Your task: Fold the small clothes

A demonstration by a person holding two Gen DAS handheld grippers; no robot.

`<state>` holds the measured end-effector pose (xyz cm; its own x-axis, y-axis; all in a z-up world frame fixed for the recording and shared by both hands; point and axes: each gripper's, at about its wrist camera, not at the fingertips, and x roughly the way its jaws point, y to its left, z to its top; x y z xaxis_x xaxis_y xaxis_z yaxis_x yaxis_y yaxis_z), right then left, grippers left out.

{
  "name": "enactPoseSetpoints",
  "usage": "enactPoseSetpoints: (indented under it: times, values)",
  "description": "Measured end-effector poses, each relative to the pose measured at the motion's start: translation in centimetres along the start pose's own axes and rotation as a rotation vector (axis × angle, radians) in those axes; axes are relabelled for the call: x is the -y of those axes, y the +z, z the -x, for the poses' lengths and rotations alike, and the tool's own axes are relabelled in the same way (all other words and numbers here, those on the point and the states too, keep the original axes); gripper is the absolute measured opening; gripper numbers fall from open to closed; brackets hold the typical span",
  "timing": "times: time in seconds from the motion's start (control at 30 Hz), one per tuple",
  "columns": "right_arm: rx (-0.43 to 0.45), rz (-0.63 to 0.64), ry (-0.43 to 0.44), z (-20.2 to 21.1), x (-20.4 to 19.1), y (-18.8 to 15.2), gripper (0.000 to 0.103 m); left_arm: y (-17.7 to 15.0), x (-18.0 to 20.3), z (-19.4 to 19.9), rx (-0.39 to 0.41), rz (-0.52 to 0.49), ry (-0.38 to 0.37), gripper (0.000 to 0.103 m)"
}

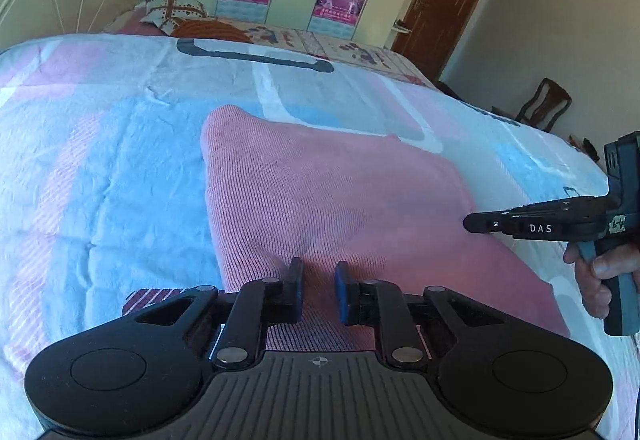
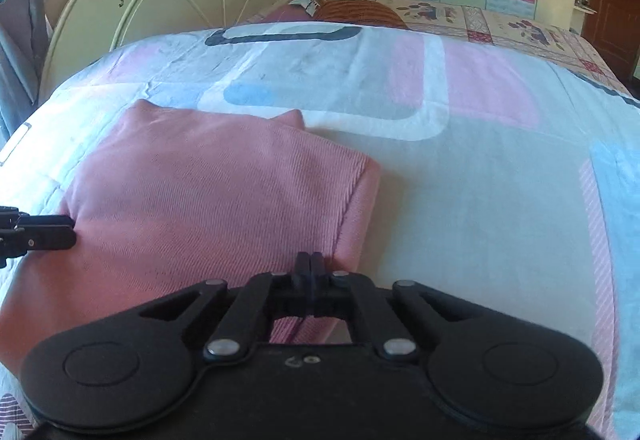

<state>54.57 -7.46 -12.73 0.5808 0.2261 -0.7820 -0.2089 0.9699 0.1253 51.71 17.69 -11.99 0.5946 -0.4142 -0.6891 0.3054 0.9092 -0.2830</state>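
A pink ribbed garment (image 1: 320, 196) lies folded on the pastel quilt (image 1: 100, 160). The left gripper (image 1: 318, 292) sits at its near edge, six o'clock in its own view, jaws slightly apart, and I cannot tell whether they pinch cloth. The right gripper (image 2: 310, 272) is fully closed at the garment's near right corner (whether fabric is caught is unclear)

Our two matte black tools: the left tool (image 1: 319, 290) with blue pads and silver rivets, the right tool (image 1: 472, 223) lettered "DAS" with a handwritten label.
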Motion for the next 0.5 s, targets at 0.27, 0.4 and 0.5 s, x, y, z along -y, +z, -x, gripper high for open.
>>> enactPoseSetpoints:
  times: [0.27,0.4,0.5]
  values:
    - [0.065,0.054,-0.002,4.6,-1.4,-0.9,0.005,-1.3,0.3,4.4,0.061,-0.018,-0.031,0.016]
    - [0.028,0.133,0.062,5.8,-3.3,-2.5,0.003,-3.6,1.0,4.0,0.038,-0.029,0.009,0.016]
    - [-0.029,0.180,-0.056,3.7,-3.8,-4.1,0.000,-3.6,0.8,3.9,0.052,0.023,0.028,0.016]
